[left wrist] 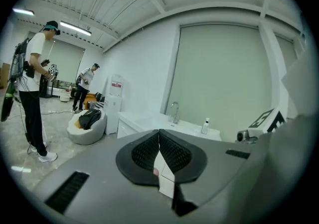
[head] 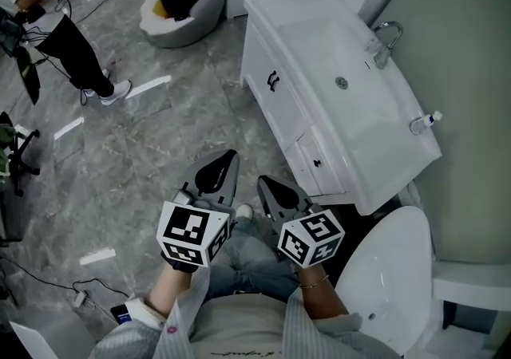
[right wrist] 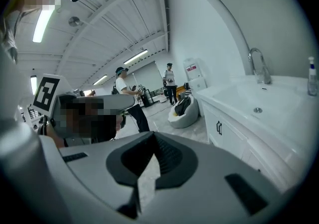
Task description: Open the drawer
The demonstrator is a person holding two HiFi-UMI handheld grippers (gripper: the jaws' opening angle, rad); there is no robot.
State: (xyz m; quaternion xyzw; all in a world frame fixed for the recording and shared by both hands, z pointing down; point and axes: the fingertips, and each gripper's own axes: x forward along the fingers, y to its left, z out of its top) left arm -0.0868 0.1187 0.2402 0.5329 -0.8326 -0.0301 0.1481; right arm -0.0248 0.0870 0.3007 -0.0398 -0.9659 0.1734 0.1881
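You're holding both grippers out in front of you, low over the grey marble floor [head: 160, 150], with the left gripper [head: 223, 164] and the right gripper [head: 270, 188] sitting side by side, close but not touching. Both are pointing up the frame in the head view, toward the bare floor beside the white vanity [head: 275, 122].

In the left gripper view the left gripper's ribbed fingers [left wrist: 172, 151] are clenched flat against each other with nothing in there. The right gripper view is showing the same deal, with its fingers [right wrist: 167, 156] pressed together on nothing.

The drawer [head: 313, 156] is sitting in the vanity's front face at the end nearest you, with a small dark knob [head: 318, 163] on it. It's looking flush with the front, so closed, and it's off to the right of the right gripper, near but clearly apart. Further along the same front, a pair of dark door handles [head: 273, 80] are sitting side by side.

Up top, the sink basin [head: 339, 62] is taking up most of the vanity, with a chrome faucet [head: 386, 34] at the wall side and a small clear bottle [head: 423, 122] standing near the closer corner. A white toilet [head: 391, 270] is sitting right beside you on the right. Across the room there's a pale beanbag [head: 182, 10] with dark stuff piled in it, and another person [head: 72, 46] is standing at the far left.
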